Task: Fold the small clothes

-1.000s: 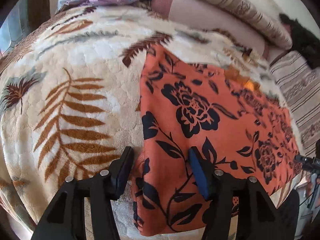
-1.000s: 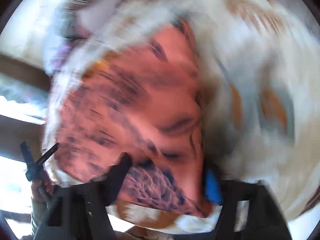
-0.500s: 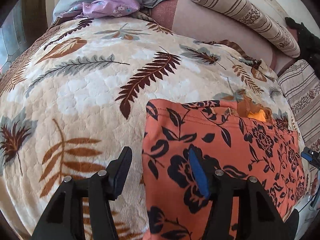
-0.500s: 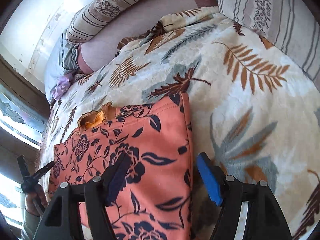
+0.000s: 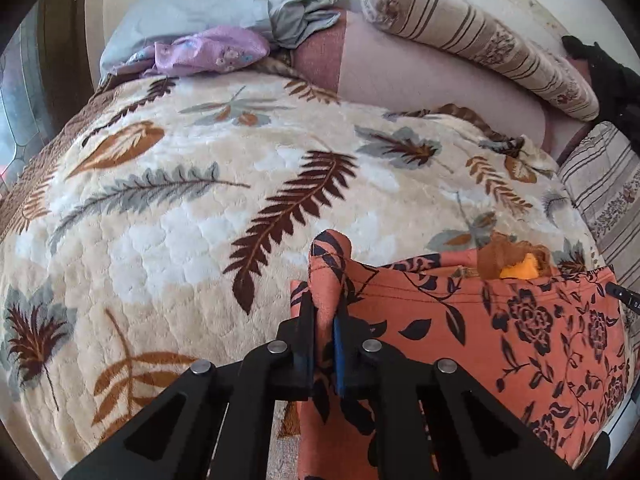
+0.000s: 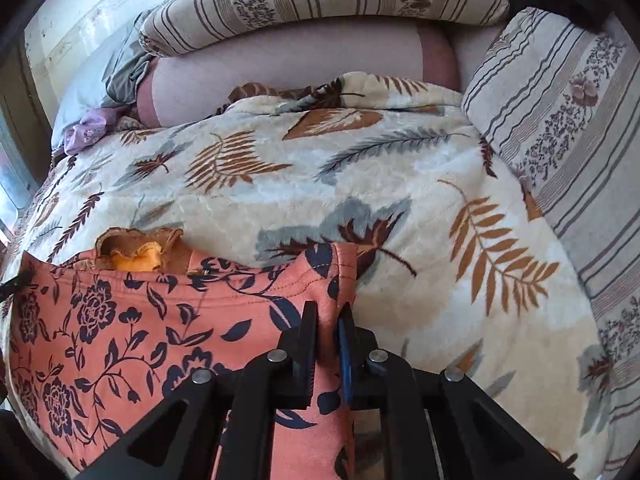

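Garment (image 5: 500, 332) flat on bed (image 5: 160, 220), far corners pinched: left gripper (image 5: 325, 320) and right gripper (image 6: 326, 322) both clamped on cloth. Judged early: corners gripped, fold not yet made.

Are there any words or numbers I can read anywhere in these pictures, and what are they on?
"DA": white letters, cut off by the picture's edge, on a small black object at the right edge of the left wrist view; the rest cannot be read.
No other text: the orange floral garment, the leaf-print blanket and the striped pillows carry only patterns.
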`<action>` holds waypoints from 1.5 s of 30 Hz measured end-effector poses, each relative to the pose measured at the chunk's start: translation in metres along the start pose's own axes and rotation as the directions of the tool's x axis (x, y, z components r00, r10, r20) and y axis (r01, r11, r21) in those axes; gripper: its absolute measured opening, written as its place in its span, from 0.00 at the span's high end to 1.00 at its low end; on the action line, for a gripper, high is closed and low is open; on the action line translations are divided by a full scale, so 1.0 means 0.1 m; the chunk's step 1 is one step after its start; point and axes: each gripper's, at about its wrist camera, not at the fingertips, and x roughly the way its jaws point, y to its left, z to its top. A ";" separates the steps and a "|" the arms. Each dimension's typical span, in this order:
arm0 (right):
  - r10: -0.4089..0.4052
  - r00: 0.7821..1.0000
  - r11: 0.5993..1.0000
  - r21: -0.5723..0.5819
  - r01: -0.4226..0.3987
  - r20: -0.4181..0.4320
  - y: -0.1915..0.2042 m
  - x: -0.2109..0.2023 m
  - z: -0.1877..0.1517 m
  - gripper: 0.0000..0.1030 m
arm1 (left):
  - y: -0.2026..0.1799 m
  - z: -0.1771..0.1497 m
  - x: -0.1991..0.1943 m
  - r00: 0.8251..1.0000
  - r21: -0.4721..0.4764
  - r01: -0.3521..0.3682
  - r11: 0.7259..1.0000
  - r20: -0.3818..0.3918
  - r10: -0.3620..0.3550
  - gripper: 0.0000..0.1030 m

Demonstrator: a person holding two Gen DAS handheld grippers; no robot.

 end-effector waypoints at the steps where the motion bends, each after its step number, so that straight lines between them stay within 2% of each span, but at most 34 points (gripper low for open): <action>1: 0.003 0.999 0.999 0.034 -0.002 -0.037 -0.07 0.17 0.00 0.90 | 0.04 -0.03 0.19 0.998 -0.019 -0.014 1.000 -0.057 0.013 0.92; 2: 0.031 0.996 0.996 0.080 -0.025 -0.078 -0.16 0.34 -0.02 0.90 | 0.09 -0.06 0.28 0.997 -0.045 -0.008 0.999 -0.071 0.005 0.88; 3: 0.072 0.992 0.989 0.138 -0.057 -0.107 -0.24 0.44 -0.05 0.87 | 0.12 -0.05 0.23 0.999 -0.062 0.002 0.998 -0.041 -0.004 0.86; 4: 0.098 0.991 0.977 0.199 -0.079 -0.091 -0.32 0.42 -0.06 0.81 | 0.12 -0.04 0.16 0.999 -0.072 -0.001 0.997 -0.034 -0.002 0.83; 5: 0.108 0.992 0.966 0.241 -0.091 -0.061 -0.39 0.34 -0.07 0.75 | 0.13 -0.04 0.09 1.000 -0.081 -0.005 0.997 -0.024 0.004 0.69; 6: 0.106 0.993 0.962 0.256 -0.092 -0.041 -0.43 0.25 -0.08 0.46 | 0.14 -0.04 0.02 1.000 -0.083 -0.010 0.996 -0.011 0.009 0.52; 7: 0.104 0.994 0.960 0.265 -0.094 -0.021 -0.47 0.17 -0.10 0.15 | 0.15 -0.04 -0.06 1.000 -0.080 -0.027 0.996 0.001 0.027 0.50; 9: 0.110 0.993 0.950 0.288 -0.117 0.039 -0.54 -0.09 -0.15 0.14 | 0.17 -0.07 -0.26 0.999 -0.080 -0.035 0.996 0.027 0.037 0.50; 12: 0.226 0.971 0.917 0.317 -0.241 0.082 -0.53 -0.50 -0.30 0.14 | 0.11 -0.19 -0.65 0.997 -0.080 -0.010 0.997 0.081 0.017 0.49; 14: 0.363 0.926 0.871 0.314 -0.377 0.106 -0.41 -0.76 -0.45 0.14 | -0.01 -0.34 -0.91 0.993 -0.060 0.007 0.998 0.121 0.001 0.43; 16: 0.488 0.864 0.809 0.307 -0.502 0.126 -0.25 -0.93 -0.65 0.14 | -0.14 -0.54 -1.10 0.989 -0.039 0.005 0.999 0.147 0.001 0.35; 17: 0.538 0.836 0.779 0.314 -0.543 0.111 -0.17 -0.93 -0.77 0.14 | -0.20 -0.64 -1.15 0.988 -0.027 0.008 1.000 0.151 -0.004 0.32; 18: 0.570 0.817 0.758 0.329 -0.563 0.083 -0.10 -0.88 -0.89 0.14 | -0.26 -0.76 -1.16 0.989 -0.010 0.008 1.000 0.149 -0.006 0.30; 19: 0.574 0.817 0.759 0.339 -0.557 0.056 -0.05 -0.81 -1.01 0.14 | -0.31 -0.86 -1.13 0.992 0.010 -0.002 1.000 0.130 0.000 0.29; 21: 0.516 0.857 0.789 0.393 -0.472 -0.007 -0.09 -0.53 -1.25 0.15 | -0.36 -1.06 -0.86 0.998 0.058 -0.051 0.997 0.031 0.049 0.27; 22: 0.514 0.857 0.769 0.453 -0.451 -0.019 -0.19 -0.35 -1.35 0.17 | -0.35 -1.15 -0.67 0.994 0.088 -0.091 0.992 -0.047 0.095 0.27; 23: 0.529 0.848 0.731 0.490 -0.475 0.033 -0.26 -0.33 -1.39 0.17 | -0.30 -1.22 -0.55 0.991 0.084 -0.094 0.992 -0.088 0.101 0.26; 24: 0.526 0.849 0.716 0.510 -0.477 0.056 -0.28 -0.40 -1.38 0.17 | -0.23 -1.25 -0.63 0.997 0.024 -0.069 0.997 -0.036 0.070 0.25; 26: 0.500 0.863 0.740 0.482 -0.468 0.070 -0.21 -0.60 -1.31 0.16 | -0.13 -1.26 -0.79 0.996 -0.061 -0.085 0.994 -0.039 0.083 0.26; 28: 0.507 0.856 0.764 0.410 -0.499 0.098 -0.10 -0.82 -1.29 0.16 | -0.10 -1.30 -0.95 0.998 -0.083 -0.066 0.994 0.011 0.067 0.26; 29: 0.516 0.851 0.769 0.384 -0.511 0.098 -0.06 -0.86 -1.30 0.16 | -0.10 -1.34 -0.97 0.996 -0.063 -0.085 0.994 0.021 0.087 0.26; 30: 0.522 0.848 0.774 0.369 -0.515 0.088 -0.02 -0.88 -1.32 0.16 | -0.10 -1.38 -0.92 0.991 -0.034 -0.134 0.990 0.001 0.134 0.26; 31: 0.518 0.852 0.780 0.372 -0.504 0.067 -0.02 -0.81 -1.35 0.16 | -0.05 -1.43 -0.81 0.988 -0.020 -0.152 0.988 -0.045 0.151 0.25; 33: 0.473 0.881 0.785 0.467 -0.407 -0.027 -0.10 -0.56 -1.49 0.16 | 0.07 -1.44 -0.78 0.993 -0.096 -0.104 0.990 -0.064 0.098 0.24; 34: 0.499 0.867 0.741 0.520 -0.425 -0.001 -0.21 -0.56 -1.60 0.16 | 0.08 -1.41 -0.83 0.991 -0.117 -0.113 0.987 -0.082 0.104 0.24; 35: 0.509 0.860 0.714 0.537 -0.450 0.044 -0.26 -0.62 -1.63 0.16 | 0.07 -1.39 -0.89 0.990 -0.130 -0.123 0.984 -0.085 0.113 0.24; 38: 0.492 0.866 0.722 0.517 -0.461 0.085 -0.28 -0.86 -1.70 0.16 | -0.02 -1.33 -1.12 0.991 -0.116 -0.133 0.984 0.001 0.134 0.24; 40: 0.521 0.850 0.691 0.544 -0.476 0.083 -0.28 -0.87 -1.83 0.16 | -0.12 -1.30 -1.21 0.991 -0.102 -0.123 0.987 0.039 0.127 0.24; 43: 0.558 0.829 0.636 0.616 -0.465 0.050 -0.29 -0.73 -2.06 0.16 | -0.29 -1.24 -1.21 0.996 -0.096 -0.071 0.993 0.051 0.076 0.24; 45: 0.554 0.830 0.627 0.626 -0.464 0.060 -0.29 -0.69 -2.09 0.16 | -0.45 -1.19 -1.16 0.997 -0.073 -0.051 0.996 0.047 0.054 0.24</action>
